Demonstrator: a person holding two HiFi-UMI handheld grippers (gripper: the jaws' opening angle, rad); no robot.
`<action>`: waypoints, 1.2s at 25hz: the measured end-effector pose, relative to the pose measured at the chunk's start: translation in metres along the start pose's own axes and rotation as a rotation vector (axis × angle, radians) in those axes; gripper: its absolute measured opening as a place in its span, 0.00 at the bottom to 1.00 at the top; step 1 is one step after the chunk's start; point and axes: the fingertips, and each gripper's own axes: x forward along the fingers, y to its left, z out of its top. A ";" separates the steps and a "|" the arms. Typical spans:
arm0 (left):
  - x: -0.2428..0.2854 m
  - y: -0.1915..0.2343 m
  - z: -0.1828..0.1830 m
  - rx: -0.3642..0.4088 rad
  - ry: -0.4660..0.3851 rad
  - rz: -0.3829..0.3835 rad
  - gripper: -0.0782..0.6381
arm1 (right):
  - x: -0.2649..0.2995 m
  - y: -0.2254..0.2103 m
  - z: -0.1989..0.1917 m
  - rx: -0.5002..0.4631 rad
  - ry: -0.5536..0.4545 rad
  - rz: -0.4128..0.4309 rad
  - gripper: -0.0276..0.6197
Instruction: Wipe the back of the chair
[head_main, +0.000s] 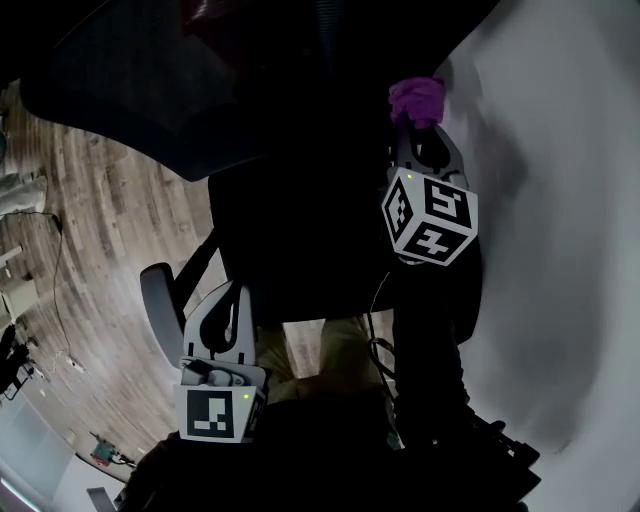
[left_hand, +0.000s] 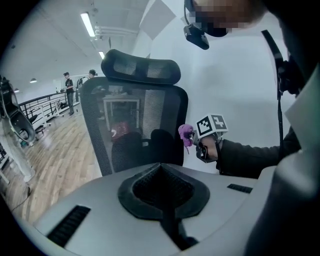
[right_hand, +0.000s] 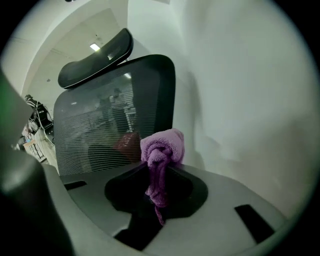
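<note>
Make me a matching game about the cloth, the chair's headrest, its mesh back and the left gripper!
Things:
1. cloth
2. headrest
3. mesh back
4. left gripper

Descriptions:
A. black, on top of the chair
B. empty, nothing between its jaws
C. purple, pinched by the right gripper
D. see-through, with thin stripes

Pairs: 1-C, 2-A, 3-D, 4-B

Head view downward, gripper views facing chair (left_hand: 135, 120)
</note>
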 end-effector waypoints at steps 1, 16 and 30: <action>-0.001 0.005 -0.004 -0.020 0.012 0.018 0.11 | 0.003 0.007 0.001 -0.015 -0.001 0.008 0.17; -0.030 0.058 -0.004 -0.131 -0.024 0.092 0.11 | 0.007 0.107 0.006 -0.124 0.002 0.150 0.16; -0.068 0.112 -0.022 -0.152 -0.059 0.147 0.12 | 0.008 0.200 -0.016 -0.164 0.000 0.246 0.16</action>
